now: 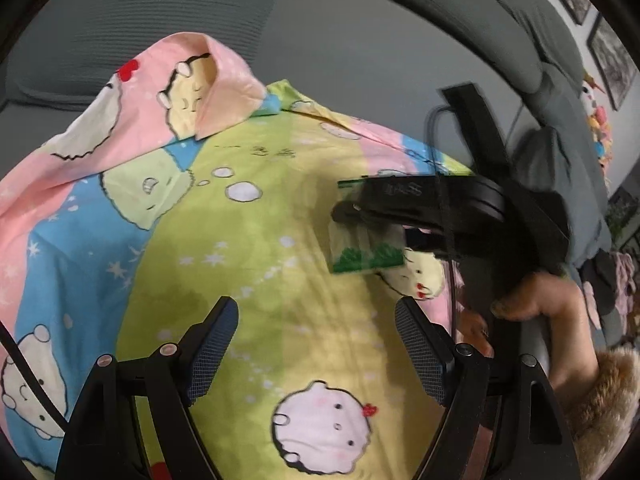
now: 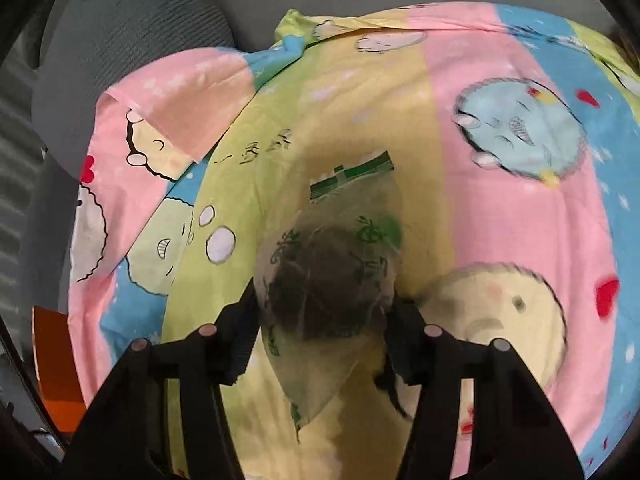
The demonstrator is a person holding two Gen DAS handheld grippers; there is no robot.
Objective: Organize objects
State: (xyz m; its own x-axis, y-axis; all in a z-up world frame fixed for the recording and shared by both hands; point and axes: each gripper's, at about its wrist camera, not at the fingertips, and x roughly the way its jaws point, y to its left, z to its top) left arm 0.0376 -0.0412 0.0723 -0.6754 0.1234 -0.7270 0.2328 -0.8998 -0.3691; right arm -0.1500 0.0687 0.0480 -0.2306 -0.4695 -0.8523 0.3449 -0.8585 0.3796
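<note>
A colourful cartoon-print cloth (image 1: 248, 240) lies spread on a grey sofa, one corner folded over at the upper left. My right gripper (image 2: 324, 332) is shut on a translucent plastic bag with green print (image 2: 340, 264) that holds something dark, just above the cloth (image 2: 500, 208). In the left wrist view the right gripper (image 1: 348, 212) comes in from the right with the bag (image 1: 364, 248) hanging from it. My left gripper (image 1: 316, 332) is open and empty over the yellow-green middle of the cloth, below and left of the bag.
The grey sofa back (image 1: 360, 40) curves behind the cloth, with a grey cushion (image 2: 128, 60) at the upper left. An orange object (image 2: 56, 368) sits at the left edge. Framed pictures (image 1: 608, 52) and clutter (image 1: 616, 280) stand at the far right.
</note>
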